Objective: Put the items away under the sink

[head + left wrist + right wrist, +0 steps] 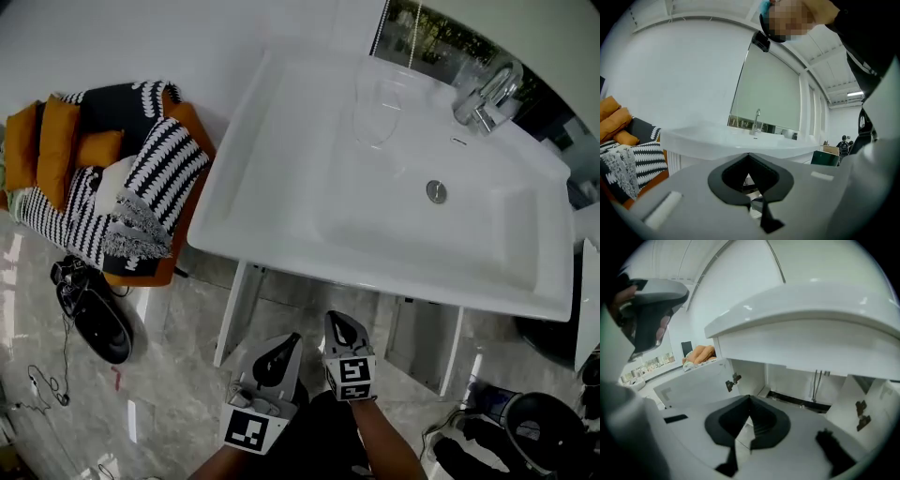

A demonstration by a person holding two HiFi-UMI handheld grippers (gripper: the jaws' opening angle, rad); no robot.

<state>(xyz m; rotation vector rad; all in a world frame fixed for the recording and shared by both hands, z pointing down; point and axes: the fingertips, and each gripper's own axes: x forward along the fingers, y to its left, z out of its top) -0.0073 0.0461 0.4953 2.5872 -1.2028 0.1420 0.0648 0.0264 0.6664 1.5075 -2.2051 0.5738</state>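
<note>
Left claw (284,349) and right claw (339,328) were both pressed together on nothing, in front of the open cabinet (797,380) under the sink (281,178). No items showed in the part of it seen. A clear glass (377,112) stood on the sink top, perhaps still to be stowed.

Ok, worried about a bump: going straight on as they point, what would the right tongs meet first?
Probably the open cabinet under the sink, low at its back; the right tongs aim between its doors. Depth unclear.
</note>
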